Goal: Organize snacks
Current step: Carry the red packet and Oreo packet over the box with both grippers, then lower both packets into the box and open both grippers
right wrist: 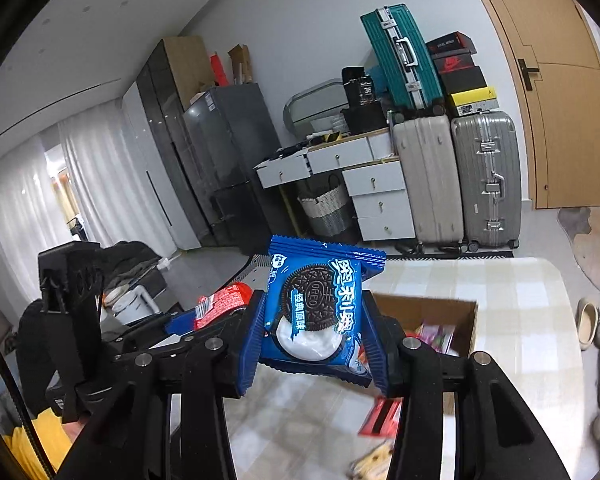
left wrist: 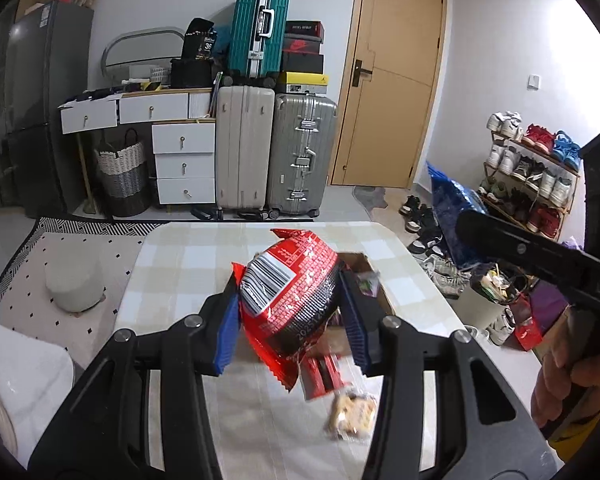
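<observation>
My left gripper [left wrist: 290, 320] is shut on a red snack packet [left wrist: 292, 300] with a barcode, held above the checked table [left wrist: 188, 264]. My right gripper [right wrist: 314, 336] is shut on a blue Oreo packet [right wrist: 320, 312], held above the table, left of the cardboard box [right wrist: 428, 306]. The box [left wrist: 364, 264] holds several snacks and sits just behind the red packet. A red snack [left wrist: 320, 372] and a pale biscuit packet [left wrist: 352, 416] lie on the table below the left gripper. The right gripper with the blue packet [left wrist: 456, 208] also shows at the right of the left wrist view.
Suitcases [left wrist: 276, 160], a white drawer unit [left wrist: 184, 160] and a woven basket [left wrist: 122, 176] stand against the far wall. A shoe rack [left wrist: 532, 176] and loose shoes are to the right of the table. A white stool [left wrist: 74, 284] stands on the rug at left.
</observation>
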Tool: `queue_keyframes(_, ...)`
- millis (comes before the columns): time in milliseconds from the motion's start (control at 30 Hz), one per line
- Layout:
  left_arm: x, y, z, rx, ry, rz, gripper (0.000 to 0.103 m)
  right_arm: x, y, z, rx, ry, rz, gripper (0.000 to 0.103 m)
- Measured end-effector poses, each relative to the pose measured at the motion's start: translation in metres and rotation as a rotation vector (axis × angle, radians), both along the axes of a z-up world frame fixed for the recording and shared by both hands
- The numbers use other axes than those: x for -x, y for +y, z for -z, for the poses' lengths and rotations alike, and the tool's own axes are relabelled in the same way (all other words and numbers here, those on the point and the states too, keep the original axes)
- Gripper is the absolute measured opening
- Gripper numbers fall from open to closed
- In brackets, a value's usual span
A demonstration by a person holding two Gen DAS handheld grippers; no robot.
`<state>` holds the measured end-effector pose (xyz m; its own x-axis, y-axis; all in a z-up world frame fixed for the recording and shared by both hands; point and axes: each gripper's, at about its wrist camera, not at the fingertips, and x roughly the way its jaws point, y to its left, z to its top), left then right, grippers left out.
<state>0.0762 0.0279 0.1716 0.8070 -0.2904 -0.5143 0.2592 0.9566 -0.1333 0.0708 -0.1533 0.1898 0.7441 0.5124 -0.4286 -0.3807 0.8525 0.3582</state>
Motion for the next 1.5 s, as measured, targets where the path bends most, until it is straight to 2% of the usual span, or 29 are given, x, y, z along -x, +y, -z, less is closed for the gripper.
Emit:
queue_keyframes(267, -0.1, -0.025, 0.01, -0.006, 0.079, 0.014, 0.042, -0.086, -0.016, 0.018, -0.025, 0.068, 0.033, 0.045)
queue_keyframes(500, -0.189, -0.055, 0.044, -0.055, 0.156, 0.025, 0.042, -0.154, -0.024, 0.057, 0.02, 0.155, 0.051, 0.045)
queue_keyframes(700, -0.243, -0.08, 0.082, -0.101, 0.227, 0.057, 0.042, -0.197, -0.033, 0.097, 0.039, 0.249, 0.066, 0.045)
queue_keyframes(1067, -0.295, -0.105, 0.14, -0.123, 0.319, 0.103, 0.042, -0.22, -0.035, 0.149, 0.106, 0.363, 0.038, 0.045)
queue_keyframes(1233, -0.305, -0.107, 0.159, -0.127, 0.348, 0.124, 0.042, -0.223, -0.039, 0.161, 0.136, 0.42, 0.031, 0.045)
queue_keyframes(1500, -0.299, -0.105, 0.169, -0.116, 0.363, 0.141, 0.043, -0.217, -0.04, 0.161, 0.13, 0.424, 0.026, 0.045)
